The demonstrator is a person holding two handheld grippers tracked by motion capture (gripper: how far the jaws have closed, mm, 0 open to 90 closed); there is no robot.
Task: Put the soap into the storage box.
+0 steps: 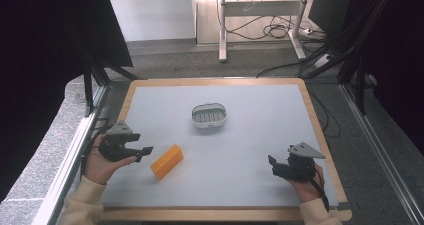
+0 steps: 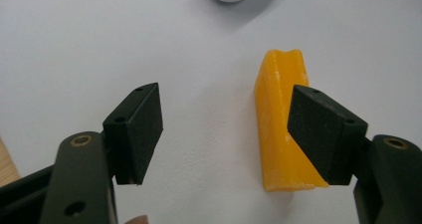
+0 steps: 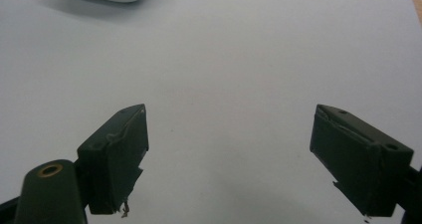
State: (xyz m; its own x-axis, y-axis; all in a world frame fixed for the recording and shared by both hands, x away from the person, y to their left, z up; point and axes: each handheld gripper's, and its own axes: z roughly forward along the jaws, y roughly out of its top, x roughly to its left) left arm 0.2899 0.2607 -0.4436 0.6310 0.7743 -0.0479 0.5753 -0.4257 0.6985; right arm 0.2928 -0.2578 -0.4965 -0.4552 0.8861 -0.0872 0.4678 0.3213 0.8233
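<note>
Reaching for the orange block: your left gripper is just beside it, jaws spread, nothing pinched; block lies on the table, off-centre toward one jaw. Right gripper idles, spread, empty. Next: centre, close on block. White basket sits farther back, likely target.

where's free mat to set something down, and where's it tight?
Free: the grey mat between the orange block and the right gripper, and the far strip behind the white slotted dish. Either far corner is bare too. Tight: the near-left, where the left gripper sits open just beside the block, not holding it.
</note>
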